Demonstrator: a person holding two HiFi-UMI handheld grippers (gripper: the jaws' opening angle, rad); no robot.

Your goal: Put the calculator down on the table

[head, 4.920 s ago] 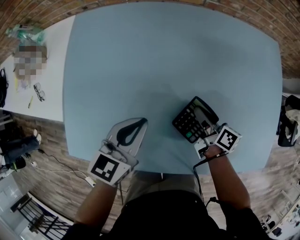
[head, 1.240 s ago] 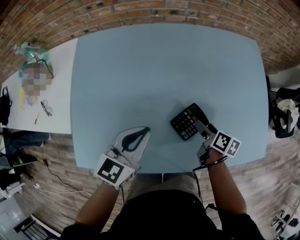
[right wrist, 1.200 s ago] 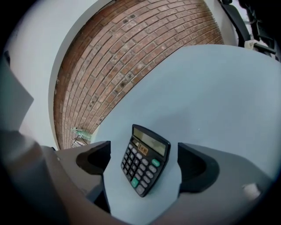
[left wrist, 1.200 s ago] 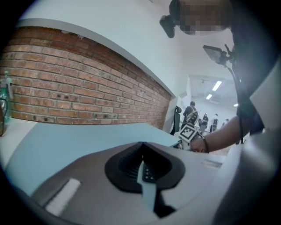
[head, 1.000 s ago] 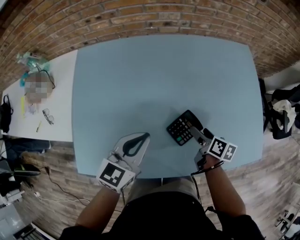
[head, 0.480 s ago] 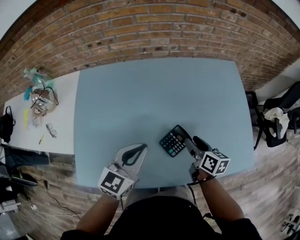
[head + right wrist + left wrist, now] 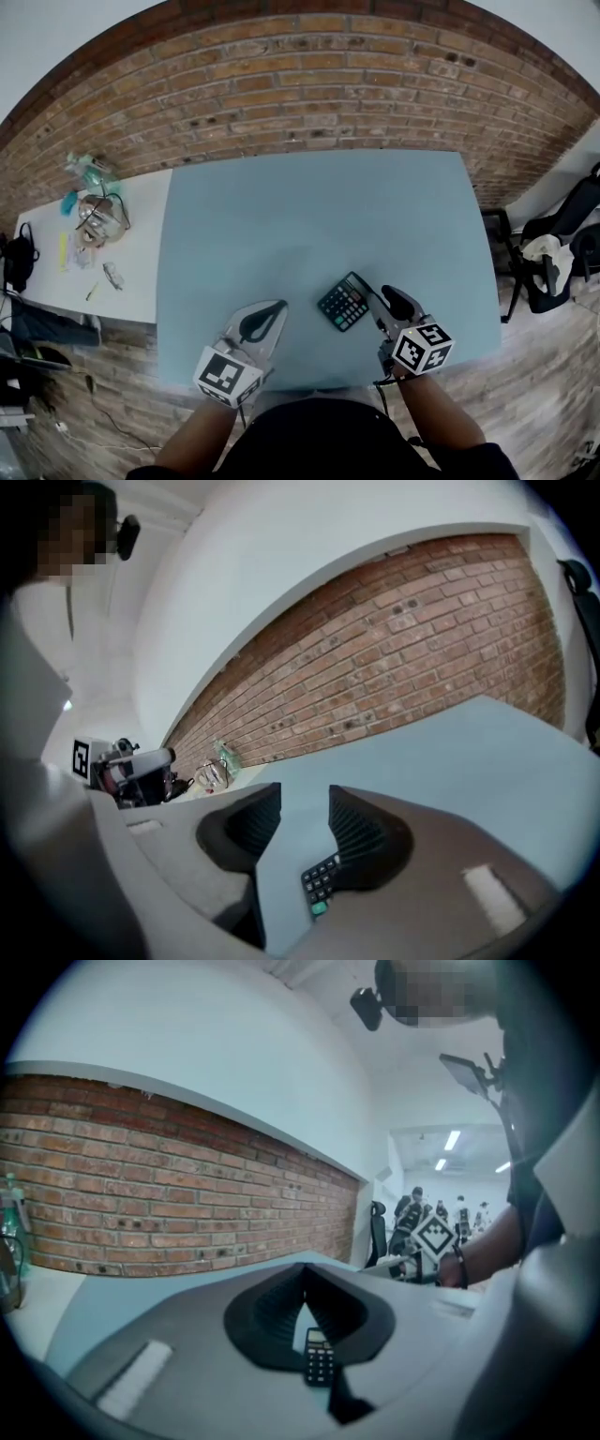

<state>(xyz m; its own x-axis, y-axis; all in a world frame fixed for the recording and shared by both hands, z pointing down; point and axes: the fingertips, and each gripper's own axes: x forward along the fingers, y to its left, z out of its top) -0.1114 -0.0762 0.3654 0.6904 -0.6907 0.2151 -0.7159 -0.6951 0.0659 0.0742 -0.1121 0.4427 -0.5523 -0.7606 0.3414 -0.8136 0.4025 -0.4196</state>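
calculator (image 7: 320,879) partly hidden, desk clutter (image 7: 94,214) indistinct

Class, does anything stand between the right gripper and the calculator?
Nothing visible does. The calculator lies flat on the table, and only tabletop shows between it and the right gripper. The gripper's jaws have just been closing and stand apart, gripping nothing.

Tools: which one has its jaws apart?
The right tool, beside the calculator: a gap shows between its jaws, which have just been closing with nothing between them. On the left tool the jaws meet at the tips.
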